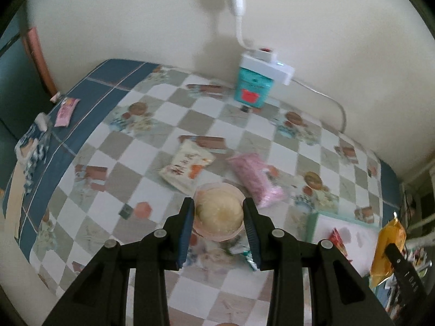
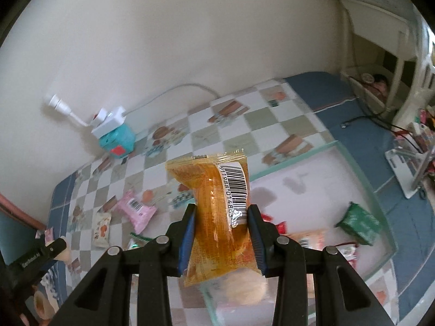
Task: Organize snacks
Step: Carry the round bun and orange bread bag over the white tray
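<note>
Step in hand: both grippers seem to be carrying a snack each toward the glass tray [image 2: 361, 179], judging by the snacks already lying in it.
Left gripper [image 1: 218, 203]: pinching a round pale bun in a clear wrapper [image 1: 218, 213] across its width, held above the checked tablecloth [image 1: 152, 114].
Right gripper [image 2: 221, 212]: pressed onto an orange snack packet [image 2: 217, 206] at its waist; the barcode end stands up past the tips.
Tray: on the right side of the table; a green packet [image 2: 359, 224] and a red one [image 2: 281, 226] lie inside.
Left to sort: a pink packet [image 1: 254, 179] and a white printed packet [image 1: 186, 167] lie mid-table, a small pink one [image 1: 65, 111] at the far left edge.
Doing it well: probably best to keep both pinches firm, lower each snack into a bare patch of tray, and release only once it is low, so the soft bun isn't squashed or dropped onto the rim.
</note>
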Action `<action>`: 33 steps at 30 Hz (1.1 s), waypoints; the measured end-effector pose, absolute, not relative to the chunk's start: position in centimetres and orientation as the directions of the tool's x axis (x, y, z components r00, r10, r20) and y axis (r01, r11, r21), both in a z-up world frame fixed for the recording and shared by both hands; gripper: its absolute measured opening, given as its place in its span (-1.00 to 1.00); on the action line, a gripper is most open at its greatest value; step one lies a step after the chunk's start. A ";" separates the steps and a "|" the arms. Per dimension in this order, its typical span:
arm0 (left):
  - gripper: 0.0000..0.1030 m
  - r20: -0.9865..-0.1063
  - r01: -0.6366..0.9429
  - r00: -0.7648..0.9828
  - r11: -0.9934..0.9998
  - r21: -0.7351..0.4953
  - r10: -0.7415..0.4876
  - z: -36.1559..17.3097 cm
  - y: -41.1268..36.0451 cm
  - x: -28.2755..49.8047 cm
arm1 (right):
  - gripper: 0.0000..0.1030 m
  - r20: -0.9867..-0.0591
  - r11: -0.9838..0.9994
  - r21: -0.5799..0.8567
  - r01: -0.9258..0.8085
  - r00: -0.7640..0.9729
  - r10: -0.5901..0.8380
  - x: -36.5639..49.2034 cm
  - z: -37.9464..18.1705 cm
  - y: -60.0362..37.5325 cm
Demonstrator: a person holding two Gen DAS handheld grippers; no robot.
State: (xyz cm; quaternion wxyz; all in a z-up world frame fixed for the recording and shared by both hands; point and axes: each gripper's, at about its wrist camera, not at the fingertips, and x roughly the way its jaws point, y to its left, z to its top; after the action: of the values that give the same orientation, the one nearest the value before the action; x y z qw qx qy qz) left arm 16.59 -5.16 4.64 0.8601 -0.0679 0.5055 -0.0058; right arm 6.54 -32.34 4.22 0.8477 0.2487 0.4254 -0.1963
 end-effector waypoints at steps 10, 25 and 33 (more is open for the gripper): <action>-0.26 -0.858 0.106 0.505 0.993 -0.052 -0.099 5.0 -13.9 14.4 | -0.23 -0.818 0.732 0.271 0.625 0.551 -0.168 3.1 4.5 -38.0; -0.26 -0.884 0.383 0.426 0.924 -0.019 -0.194 1.3 -26.6 10.8 | -0.23 -0.852 0.665 0.266 0.698 0.493 -0.175 0.7 0.8 -43.5; -0.26 -0.905 0.447 0.386 0.895 0.012 -0.181 -1.7 -29.8 9.9 | -0.22 -0.872 0.669 0.272 0.692 0.472 -0.133 1.4 -2.0 -43.5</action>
State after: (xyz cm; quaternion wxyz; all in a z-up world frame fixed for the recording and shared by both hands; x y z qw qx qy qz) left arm 9.85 -29.75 -1.67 0.8225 0.1278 0.5203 -0.1906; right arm 1.40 -43.51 -2.03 0.7981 0.3145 0.4443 -0.2583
